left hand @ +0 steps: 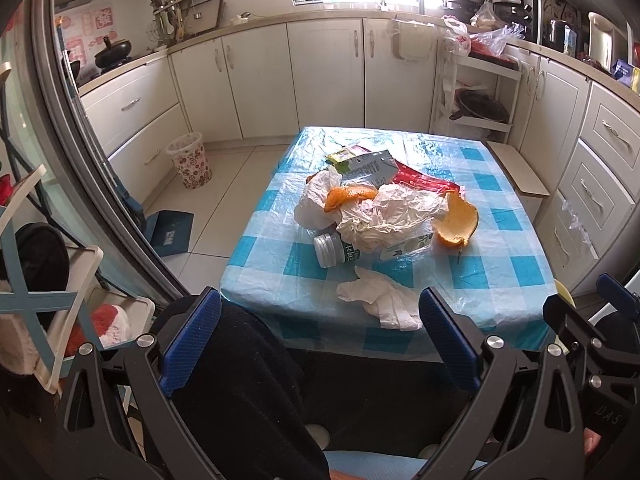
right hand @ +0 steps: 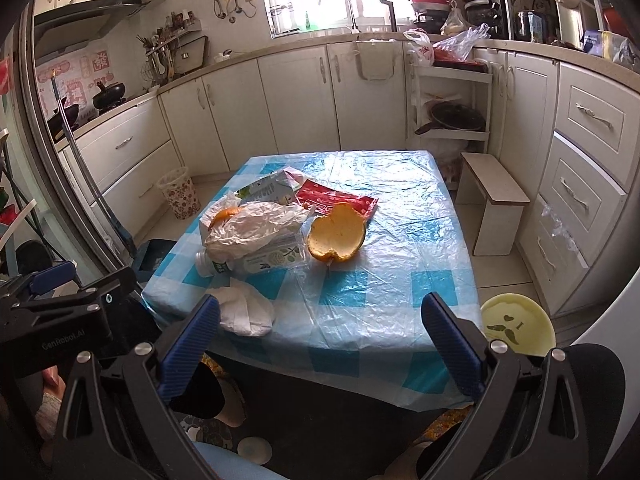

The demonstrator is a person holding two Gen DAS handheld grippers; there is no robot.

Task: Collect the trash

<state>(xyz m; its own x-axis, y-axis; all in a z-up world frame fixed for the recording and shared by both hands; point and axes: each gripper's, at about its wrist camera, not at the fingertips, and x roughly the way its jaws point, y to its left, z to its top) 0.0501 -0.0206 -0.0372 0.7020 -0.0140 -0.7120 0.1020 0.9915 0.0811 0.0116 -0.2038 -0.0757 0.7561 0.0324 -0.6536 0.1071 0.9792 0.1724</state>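
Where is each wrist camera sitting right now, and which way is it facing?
Left wrist: behind the open left hand-held gripper, off the table's near edge, facing the trash pile and far cabinets; the right hand-held gripper shows at right.
Right wrist: behind the open right hand-held gripper, further right, same heading; the left one shows at left.
Shared: crumpled tissue, orange peel, plastic bottle, patterned bin.
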